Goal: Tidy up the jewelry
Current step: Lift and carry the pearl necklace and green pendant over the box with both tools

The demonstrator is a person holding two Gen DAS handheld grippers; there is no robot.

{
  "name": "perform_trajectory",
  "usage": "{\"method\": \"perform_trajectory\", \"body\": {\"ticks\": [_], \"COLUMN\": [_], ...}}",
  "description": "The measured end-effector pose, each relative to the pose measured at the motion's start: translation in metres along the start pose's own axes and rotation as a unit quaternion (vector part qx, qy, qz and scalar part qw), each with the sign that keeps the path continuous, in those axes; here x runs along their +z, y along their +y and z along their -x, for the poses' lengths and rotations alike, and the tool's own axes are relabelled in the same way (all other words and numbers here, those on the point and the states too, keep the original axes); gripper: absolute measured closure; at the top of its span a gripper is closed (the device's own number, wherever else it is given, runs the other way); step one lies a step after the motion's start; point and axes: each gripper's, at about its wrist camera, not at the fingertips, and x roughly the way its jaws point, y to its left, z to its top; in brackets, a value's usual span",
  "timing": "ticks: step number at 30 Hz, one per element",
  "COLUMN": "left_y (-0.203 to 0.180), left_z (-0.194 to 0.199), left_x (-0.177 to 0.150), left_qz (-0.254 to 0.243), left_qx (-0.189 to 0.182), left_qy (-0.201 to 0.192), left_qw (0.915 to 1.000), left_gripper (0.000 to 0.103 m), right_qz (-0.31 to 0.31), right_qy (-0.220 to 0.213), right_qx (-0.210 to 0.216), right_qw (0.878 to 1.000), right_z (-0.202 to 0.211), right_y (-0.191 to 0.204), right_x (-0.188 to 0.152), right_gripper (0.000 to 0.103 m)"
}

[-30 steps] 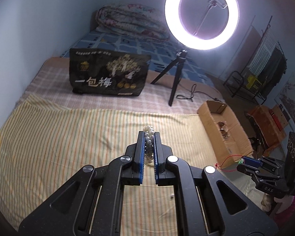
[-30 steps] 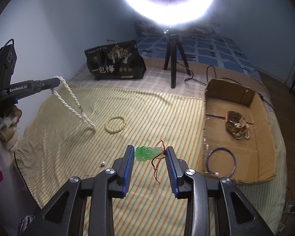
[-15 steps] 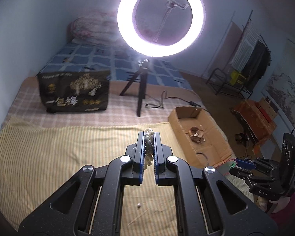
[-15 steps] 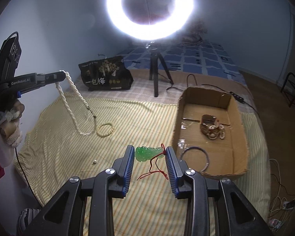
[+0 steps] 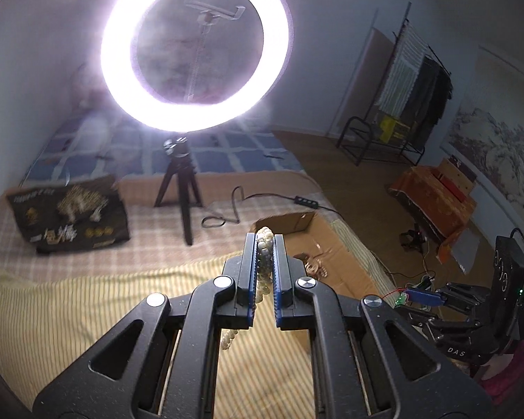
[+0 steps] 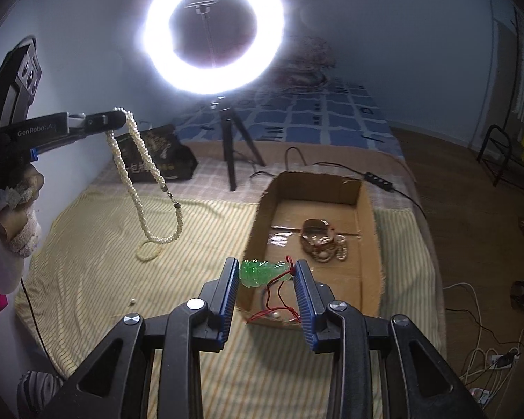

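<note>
Where pads clamp it, the pearl necklace is half hidden

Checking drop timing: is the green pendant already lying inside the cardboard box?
No, the green pendant is clamped between the right tongs, above the cardboard box.

black grippers, blue-padded jaws, silver screws

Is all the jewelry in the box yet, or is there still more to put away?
Not yet. A pile of bracelets already lies in the cardboard box. The left gripper holds the pearl necklace in the air, and the right gripper holds the green pendant near the box. A cream bead bracelet and a small loose bead still lie on the striped cloth.
</note>
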Motion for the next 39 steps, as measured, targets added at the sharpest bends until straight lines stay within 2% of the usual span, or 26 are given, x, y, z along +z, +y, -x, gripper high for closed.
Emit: {"method": "perform_trajectory", "body": {"ticks": [20,26,39], "left_y": [-0.052,-0.063,-0.061], "left_z": [-0.095,-0.125,-0.171], "left_x": [0.042,0.038,0.013], "left_qz": [-0.007,-0.011,-0.018], "left_qx": [-0.032,-0.031,0.002], "left_qy": [0.019,0.034,0.076], "left_qw": [0.9993,0.9989,0.997], "left_gripper": [0.098,0.098,0.098], "right_qz": [-0.024,-0.034,-0.055], "right_qy": [0.001,0.01,0.041], "right_qx": [-0.021,-0.025,-0.019], "right_qw": [0.999,0.999,0.997], "right_z": [-0.023,-0.036,-0.069], "right_y": [-0.055,-0.068,-0.087], "right_x": [0.002,-0.004,-0.022], "right_gripper": [0.071,0.07,0.07]}}
